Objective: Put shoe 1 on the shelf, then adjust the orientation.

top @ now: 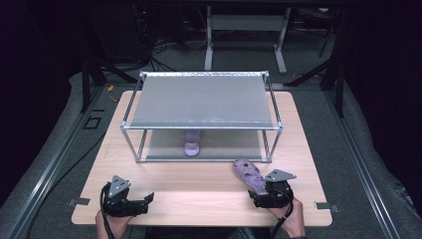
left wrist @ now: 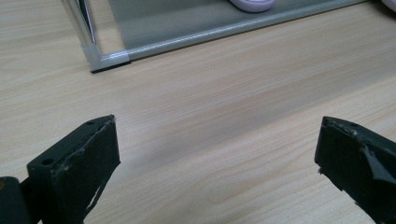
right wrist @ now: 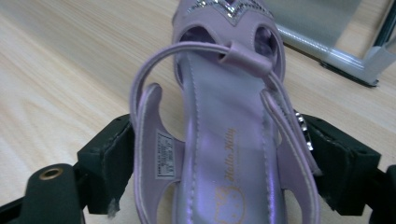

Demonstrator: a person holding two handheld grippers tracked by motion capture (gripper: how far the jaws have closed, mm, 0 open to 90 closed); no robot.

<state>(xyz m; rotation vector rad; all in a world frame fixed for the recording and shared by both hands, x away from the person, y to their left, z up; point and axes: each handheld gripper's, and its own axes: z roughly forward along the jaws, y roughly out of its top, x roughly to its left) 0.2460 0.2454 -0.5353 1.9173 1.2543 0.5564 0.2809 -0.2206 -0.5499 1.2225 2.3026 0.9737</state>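
Purple sandal (right wrist: 224,140) heel-first between right gripper (right wrist: 219,158) jaws (pads at both sides)

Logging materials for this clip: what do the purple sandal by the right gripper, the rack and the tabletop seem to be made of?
The purple sandal looks like glossy synthetic leather: it has a sheen, stitched edges and a printed insole. The rack seems to be silvery metal tubing with grey corner joints and matte grey shelf sheets, possibly fabric. The tabletop shows pale wood grain, probably smooth laminate.

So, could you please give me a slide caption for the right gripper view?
Right gripper with its jaws against both sides of a purple sandal's heel end on the wooden table.
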